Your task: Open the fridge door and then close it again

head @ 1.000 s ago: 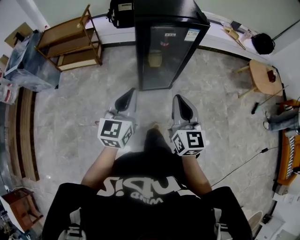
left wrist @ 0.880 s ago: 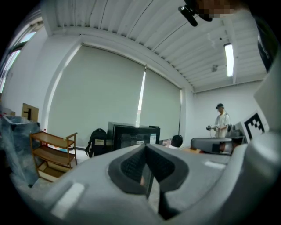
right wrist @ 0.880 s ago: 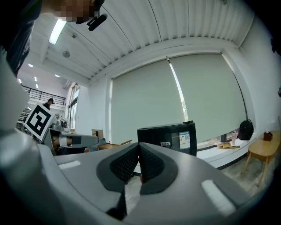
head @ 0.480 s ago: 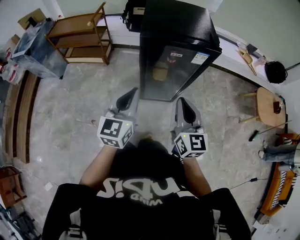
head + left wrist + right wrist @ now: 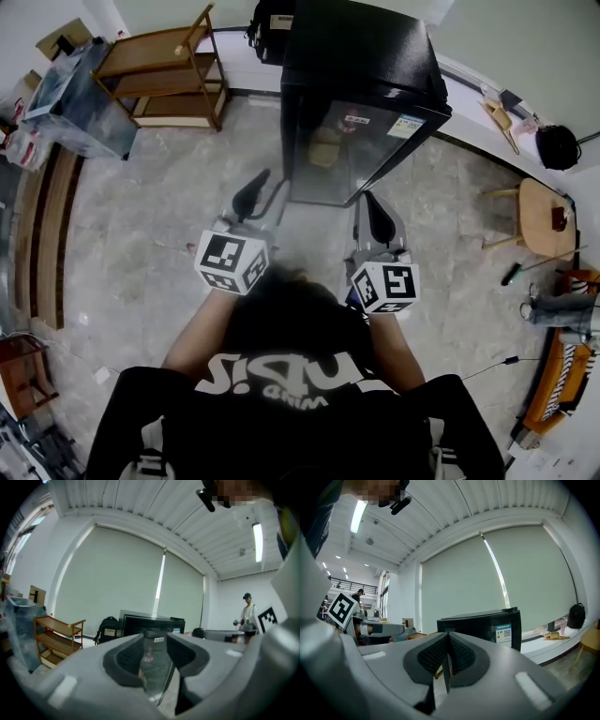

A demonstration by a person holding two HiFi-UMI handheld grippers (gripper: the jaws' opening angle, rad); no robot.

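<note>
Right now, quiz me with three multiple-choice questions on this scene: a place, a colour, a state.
1. In the head view, the wooden shelf stands on which side of the fridge? A) left B) right C) on top
2. The fridge is: A) white B) black C) red
3. The fridge door is: A) wide open B) taken off C) shut
Answers: 1 A, it stands left of the fridge; 2 B, top and sides are black; 3 C, the glass door sits flush.
</note>
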